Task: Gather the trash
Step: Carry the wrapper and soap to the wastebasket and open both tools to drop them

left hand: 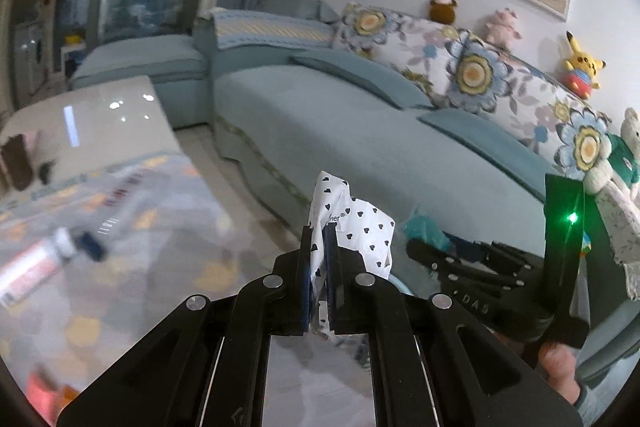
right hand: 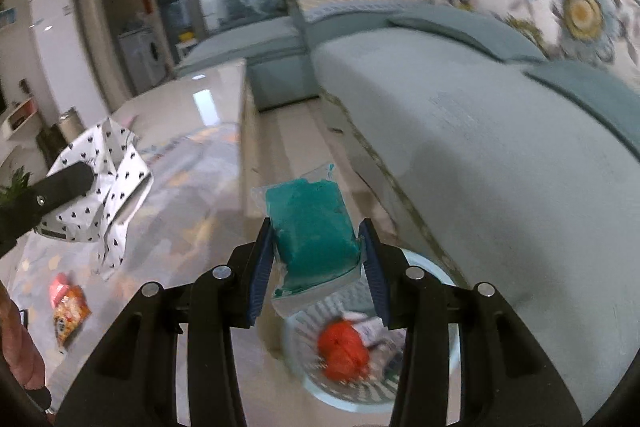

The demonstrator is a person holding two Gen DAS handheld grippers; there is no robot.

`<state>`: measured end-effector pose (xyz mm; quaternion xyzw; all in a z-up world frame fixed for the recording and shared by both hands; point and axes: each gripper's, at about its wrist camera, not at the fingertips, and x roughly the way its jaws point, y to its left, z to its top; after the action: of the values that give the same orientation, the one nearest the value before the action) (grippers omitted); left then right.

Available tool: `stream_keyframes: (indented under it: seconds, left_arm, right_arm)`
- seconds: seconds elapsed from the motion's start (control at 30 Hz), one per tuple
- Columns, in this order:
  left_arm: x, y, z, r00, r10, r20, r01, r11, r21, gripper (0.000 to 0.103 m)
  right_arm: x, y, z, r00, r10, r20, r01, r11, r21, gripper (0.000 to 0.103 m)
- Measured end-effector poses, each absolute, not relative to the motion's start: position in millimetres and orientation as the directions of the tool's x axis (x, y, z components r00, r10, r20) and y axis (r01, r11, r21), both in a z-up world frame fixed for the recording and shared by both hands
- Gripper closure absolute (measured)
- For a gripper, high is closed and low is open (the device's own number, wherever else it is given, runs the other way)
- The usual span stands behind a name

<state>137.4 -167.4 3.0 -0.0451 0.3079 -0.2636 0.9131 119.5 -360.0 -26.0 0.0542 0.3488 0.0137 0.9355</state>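
While left gripper [left hand: 319, 231] jaws clamp spotted paper [left hand: 352, 223], right gripper [right hand: 318, 247] jaws clamp a teal packet [right hand: 312, 227] above the basket [right hand: 360, 391].

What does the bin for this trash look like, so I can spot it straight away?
Find the long teal sofa; on the floor along its front edge, right below the right gripper, stands a small round white basket with slatted sides. Nothing else nearby is a container, and it already holds a crumpled red wrapper.
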Motion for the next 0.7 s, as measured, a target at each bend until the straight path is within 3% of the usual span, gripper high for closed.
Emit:
stream_keyframes:
  seconds: [0.27, 0.7]
  left_arm:
    - [148, -218, -46, 0.590, -0.542, -0.599, 0.470, 0.833, -0.292, 0.099]
    - [159, -236, -85, 0.519, -0.533, -0.669, 0.475, 0.830, -0.293, 0.096]
  right_arm:
    - [107, -408, -63, 0.706, -0.037, -0.707, 0.133, 0.988, 0.081, 0.063]
    - [118, -426, -104, 0.635, -0.013, -0.772, 0.181, 0.975, 0.132, 0.059]
